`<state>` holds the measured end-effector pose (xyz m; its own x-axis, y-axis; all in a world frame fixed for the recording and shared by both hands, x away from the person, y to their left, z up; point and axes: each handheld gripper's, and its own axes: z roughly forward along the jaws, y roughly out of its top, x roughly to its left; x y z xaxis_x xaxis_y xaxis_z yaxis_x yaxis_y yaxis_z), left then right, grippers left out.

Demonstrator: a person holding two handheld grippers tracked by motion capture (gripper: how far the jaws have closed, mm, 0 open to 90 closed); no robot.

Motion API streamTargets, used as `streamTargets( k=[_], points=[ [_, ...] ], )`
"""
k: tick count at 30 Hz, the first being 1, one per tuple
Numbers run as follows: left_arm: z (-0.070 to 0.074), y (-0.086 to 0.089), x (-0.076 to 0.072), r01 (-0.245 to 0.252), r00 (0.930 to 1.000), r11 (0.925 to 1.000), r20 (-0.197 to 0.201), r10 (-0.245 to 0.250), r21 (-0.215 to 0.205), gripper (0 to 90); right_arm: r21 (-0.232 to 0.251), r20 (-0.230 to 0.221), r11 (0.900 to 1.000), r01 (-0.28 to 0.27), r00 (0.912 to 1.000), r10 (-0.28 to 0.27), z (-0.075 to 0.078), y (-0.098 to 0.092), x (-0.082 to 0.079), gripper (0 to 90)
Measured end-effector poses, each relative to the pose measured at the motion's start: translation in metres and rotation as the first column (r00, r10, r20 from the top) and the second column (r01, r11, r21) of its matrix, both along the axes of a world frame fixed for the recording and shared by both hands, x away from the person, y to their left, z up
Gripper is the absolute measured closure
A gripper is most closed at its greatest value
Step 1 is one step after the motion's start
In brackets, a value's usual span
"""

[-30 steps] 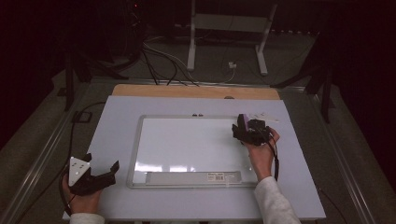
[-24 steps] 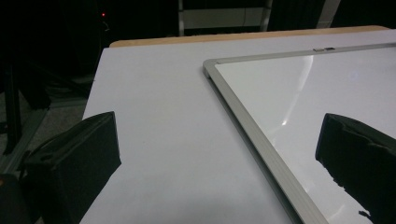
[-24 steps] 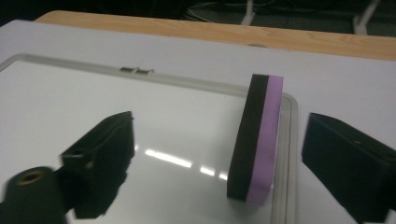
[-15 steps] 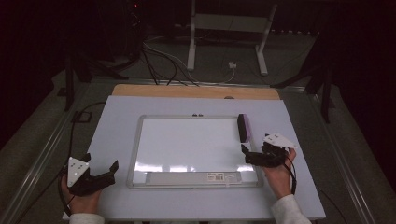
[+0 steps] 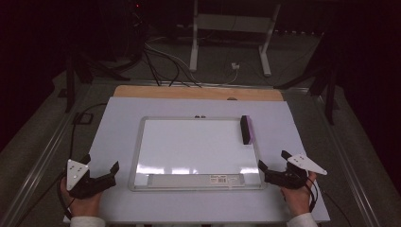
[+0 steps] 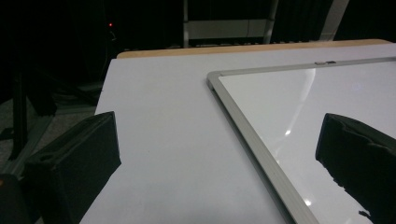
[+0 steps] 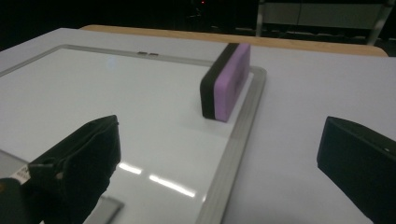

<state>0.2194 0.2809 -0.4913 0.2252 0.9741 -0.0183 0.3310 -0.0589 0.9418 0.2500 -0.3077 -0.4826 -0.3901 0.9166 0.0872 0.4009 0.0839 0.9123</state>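
Note:
A whiteboard [image 5: 194, 146] in a silver frame lies flat in the middle of the white table. A purple-and-black eraser [image 5: 247, 129] stands on its long edge at the board's far right corner, close to the frame. My right gripper [image 5: 273, 160] rests near the board's front right corner, well short of the eraser. Its jaws have just been opening and now stand open with nothing between them. In the right gripper view the eraser [image 7: 226, 81] sits ahead, beyond the right gripper [image 7: 219, 154]. My left gripper [image 5: 101, 163] is open and empty at the front left, beside the board's left frame [image 6: 243, 121].
The board's pen tray [image 5: 196, 179] runs along its near edge. A wooden strip [image 5: 198, 93] borders the table's far side. Beyond it, cables [image 5: 165, 61] and white stand legs [image 5: 194, 47] lie on the dark floor. Bare tabletop [image 5: 118, 127] flanks the board on both sides.
The right gripper let go of the eraser at the board's far right corner and drew back toward the near right of the table. The eraser stayed standing. The left gripper kept still.

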Motion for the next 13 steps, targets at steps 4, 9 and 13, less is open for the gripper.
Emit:
streamTargets(
  k=[4,9,13],
  points=[
    [0.0007,0.0005,-0.0006,0.002,1.0,1.0,0.004,-0.002,0.002,0.6,-0.017,0.011,1.0,-0.003,0.9999,0.003,-0.0033,-0.0025,-0.0085,0.0],
    [0.0009,0.0009,-0.0019,-0.006,1.0,1.0,0.003,0.006,0.002,0.6,-0.023,0.02,1.0,-0.019,0.9996,0.019,-0.0033,0.0,-0.011,0.0],
    [0.0006,0.0013,-0.0018,-0.008,1.0,0.9999,-0.001,0.008,0.006,0.6,-0.022,0.011,1.0,-0.003,0.9999,0.003,-0.0045,-0.0012,-0.0096,0.0]
  ],
)
